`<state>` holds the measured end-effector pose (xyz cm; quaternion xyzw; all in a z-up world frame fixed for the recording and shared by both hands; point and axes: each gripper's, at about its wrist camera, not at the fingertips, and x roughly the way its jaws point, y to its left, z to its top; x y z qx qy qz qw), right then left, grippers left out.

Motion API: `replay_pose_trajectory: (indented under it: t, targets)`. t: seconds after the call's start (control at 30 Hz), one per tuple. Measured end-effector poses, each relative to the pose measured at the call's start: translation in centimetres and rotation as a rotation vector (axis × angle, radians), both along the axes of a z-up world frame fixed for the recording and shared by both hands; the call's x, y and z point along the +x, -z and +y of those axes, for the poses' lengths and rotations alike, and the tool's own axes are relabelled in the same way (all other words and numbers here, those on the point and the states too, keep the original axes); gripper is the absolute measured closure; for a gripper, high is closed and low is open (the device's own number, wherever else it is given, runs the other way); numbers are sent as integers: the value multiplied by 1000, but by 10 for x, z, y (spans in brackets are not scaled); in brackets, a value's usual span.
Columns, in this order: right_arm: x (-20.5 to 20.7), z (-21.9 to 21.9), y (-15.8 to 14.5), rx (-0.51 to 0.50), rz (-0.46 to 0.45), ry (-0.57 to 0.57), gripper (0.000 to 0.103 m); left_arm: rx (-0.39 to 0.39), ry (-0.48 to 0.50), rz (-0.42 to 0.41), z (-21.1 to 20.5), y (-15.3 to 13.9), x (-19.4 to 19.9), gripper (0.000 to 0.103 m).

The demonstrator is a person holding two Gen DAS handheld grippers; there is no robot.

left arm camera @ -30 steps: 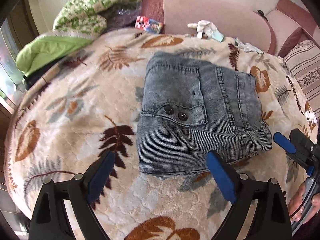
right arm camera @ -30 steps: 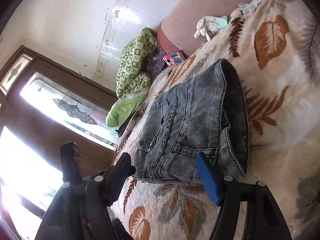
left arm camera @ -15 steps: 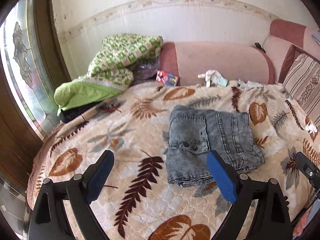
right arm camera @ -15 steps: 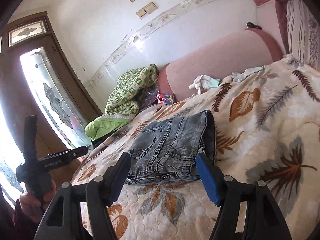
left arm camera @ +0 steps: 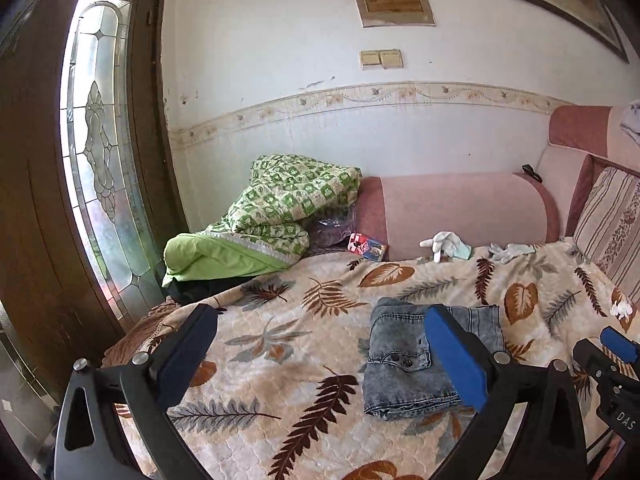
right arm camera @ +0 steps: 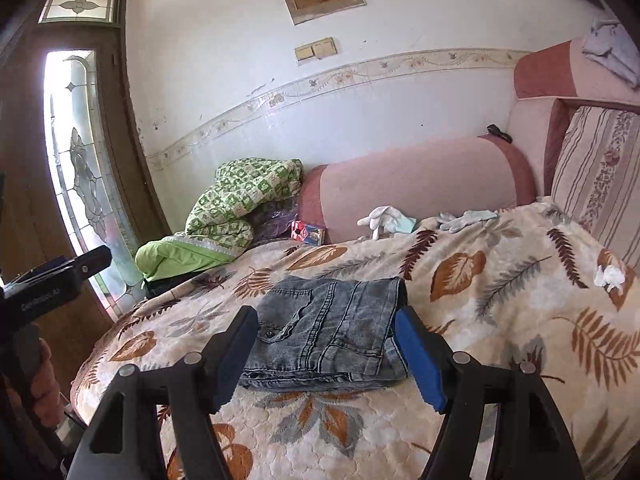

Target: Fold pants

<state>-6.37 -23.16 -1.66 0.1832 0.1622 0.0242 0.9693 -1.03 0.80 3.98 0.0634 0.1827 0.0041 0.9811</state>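
You are looking across a bed covered by a cream blanket (left arm camera: 280,360) printed with brown, orange and grey leaves. Behind it runs a white wall (left arm camera: 280,80) with a patterned border strip, two switches (left arm camera: 381,58) and a plaque (left arm camera: 393,2) above them. At the blanket's left edge stands a dark wooden door (left arm camera: 36,200) with a leaded glass pane (left arm camera: 96,152).

Along the far edge lies a pink bolster (left arm camera: 460,210). A green checked quilt (left arm camera: 288,200) is heaped at the far left corner, with a small red and blue box (left arm camera: 367,246) beside it. Two white gloves (left arm camera: 448,242) rest against the bolster, and a striped cushion (left arm camera: 612,224) leans at the far right corner. No container is in sight.

The pants (right arm camera: 328,332), grey washed denim, lie folded into a compact block near the blanket's near edge, roughly mid-width, flat and touched by nothing.

Your left gripper (left arm camera: 320,354) is spread wide and holds nothing; it hangs off the near edge, with the pants behind its right finger. Your right gripper (right arm camera: 326,354) is likewise spread and empty, just short of the pants, which show between its fingers. Each tool appears at the side of the other's view.
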Motion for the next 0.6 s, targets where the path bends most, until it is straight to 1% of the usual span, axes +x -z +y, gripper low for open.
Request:
replay_pose_trajectory:
  t: [0.07,0.17,0.33,0.4,0.53,0.6]
  targets:
    - [-2,3,-6,-17,-1,14,28,-16,18,18,3,-1,-1,0]
    - [-3,11,-10,-48,-12,-5,27,-57,44,61,9,1,4,0]
    - [4,26,-4,-87,16,-59,27,-119,63,75,22,4,7,0]
    - [7,30,0,-88,27,-80,27,-122,76,79,25,5,8,0]
    - [12,36,5,-97,41,-100,27,-104,63,23,29,8,4,0]
    - [16,35,8,-84,51,-112,27,-91,50,30,31,11,7,0]
